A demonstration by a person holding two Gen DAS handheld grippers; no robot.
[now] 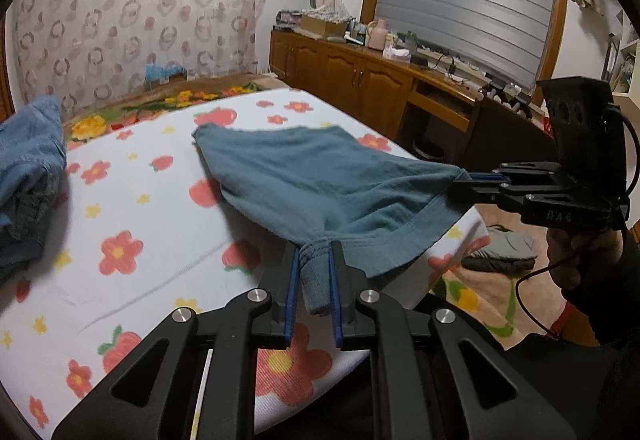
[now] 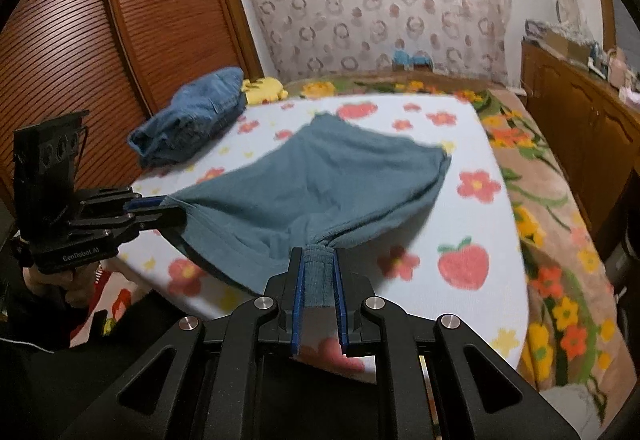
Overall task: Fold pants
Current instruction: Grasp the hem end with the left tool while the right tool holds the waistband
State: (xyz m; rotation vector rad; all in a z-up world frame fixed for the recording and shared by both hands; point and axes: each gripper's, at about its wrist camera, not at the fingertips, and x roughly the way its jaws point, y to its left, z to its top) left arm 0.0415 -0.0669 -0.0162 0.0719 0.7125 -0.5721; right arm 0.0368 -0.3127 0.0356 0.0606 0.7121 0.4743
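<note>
Teal-blue pants (image 1: pixel 320 175) lie spread across the floral bed sheet (image 1: pixel 140 224), their near waistband edge lifted off the sheet. My left gripper (image 1: pixel 315 252) is shut on one bunched corner of the waistband. The other corner is pinched by my right gripper (image 1: pixel 460 179), which comes in from the right with a hand under it. In the right wrist view the pants (image 2: pixel 340 175) stretch between my right gripper (image 2: pixel 316 254), shut on its corner, and my left gripper (image 2: pixel 168 207) at the left. The far leg ends rest on the sheet (image 2: pixel 472 224).
A crumpled pile of denim clothes (image 1: pixel 28 179) (image 2: pixel 192 115) sits at the far left of the bed. A wooden cabinet (image 1: pixel 360 79) with clutter on top runs along the right side. Louvred wardrobe doors (image 2: pixel 80 39) stand left. A floral blanket (image 2: pixel 560 224) lies under the sheet.
</note>
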